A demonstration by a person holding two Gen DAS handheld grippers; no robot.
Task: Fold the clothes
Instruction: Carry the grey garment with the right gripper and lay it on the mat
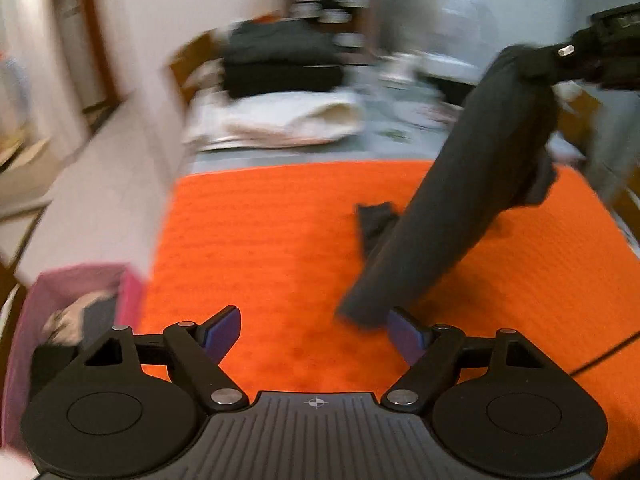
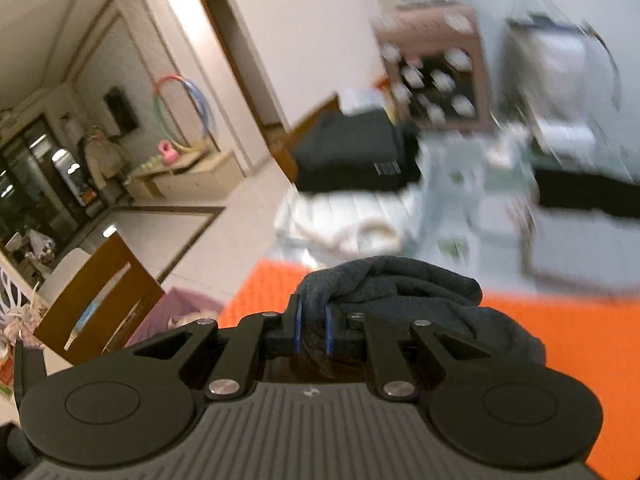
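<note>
A dark grey garment (image 1: 460,200) hangs bunched, its lower end touching the orange mat (image 1: 260,240).

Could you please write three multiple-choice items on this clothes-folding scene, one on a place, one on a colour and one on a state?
1. Where does the pink basket sit?
A. Beside the orange mat's left edge
B. On the mat's middle
C. On the folded stack

2. What colour is the mat?
A. Blue
B. Orange
C. White

3. How is the right gripper?
A. Open, holding nothing
B. Shut on the dark garment
C. Out of view

Key: 1 A, the left wrist view shows it off the mat's left edge; 2 B, bright orange in both views; 3 B, its fingers pinch the bunched cloth.
</note>
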